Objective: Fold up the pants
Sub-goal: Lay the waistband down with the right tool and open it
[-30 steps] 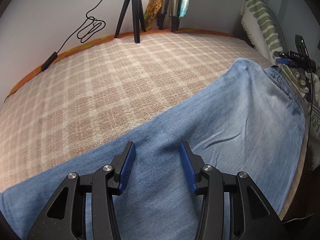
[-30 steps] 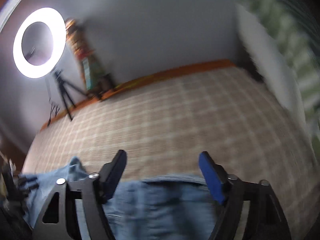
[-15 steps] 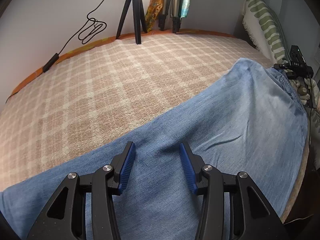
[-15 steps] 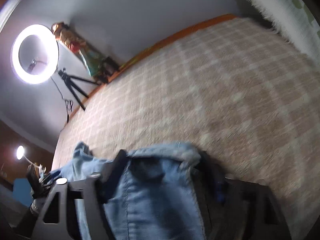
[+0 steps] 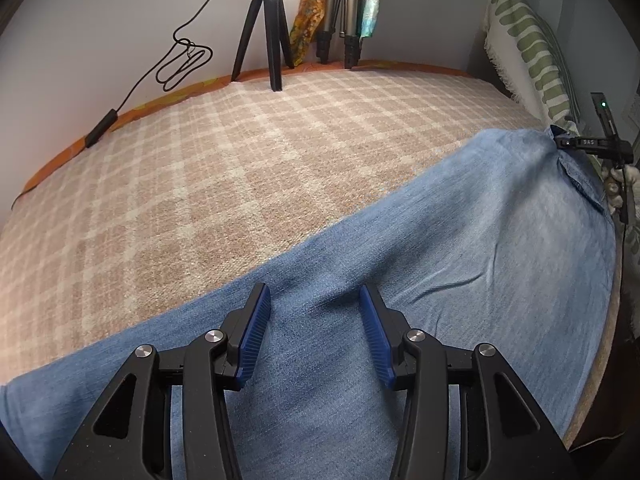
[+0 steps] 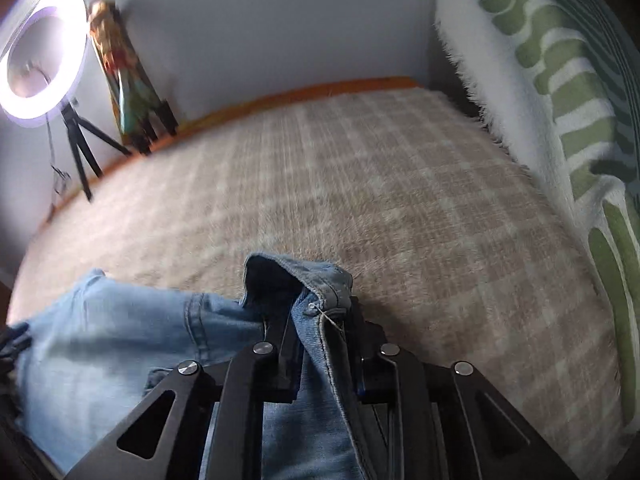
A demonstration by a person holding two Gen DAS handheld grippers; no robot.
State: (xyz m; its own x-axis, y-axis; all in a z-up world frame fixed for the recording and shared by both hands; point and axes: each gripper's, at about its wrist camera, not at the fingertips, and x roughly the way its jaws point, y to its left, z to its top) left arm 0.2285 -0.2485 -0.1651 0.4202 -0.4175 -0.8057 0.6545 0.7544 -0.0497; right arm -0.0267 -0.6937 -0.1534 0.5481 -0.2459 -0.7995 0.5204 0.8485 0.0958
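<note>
Light blue denim pants (image 5: 460,264) lie flat across the checked beige bed cover, running from lower left to upper right. My left gripper (image 5: 314,312) is open and rests low over the middle of the pants, its blue pads apart with fabric between them. My right gripper (image 6: 316,328) is shut on the pants' waistband (image 6: 320,292) and holds that bunched edge lifted off the bed. The right gripper also shows in the left wrist view (image 5: 592,146) at the far end of the pants.
The checked bed cover (image 5: 240,168) stretches to a wall. A black tripod (image 5: 268,28), a second tripod with colourful cloths (image 5: 344,12) and a coiled cable (image 5: 184,60) stand at the far edge. A ring light (image 6: 36,60) glows there. A green-and-white pillow (image 6: 560,100) lies on the right.
My right gripper closed on the waistband and lifted it, then swung its view back level. The far end of the pants shifted slightly. My left gripper stayed put and open.
</note>
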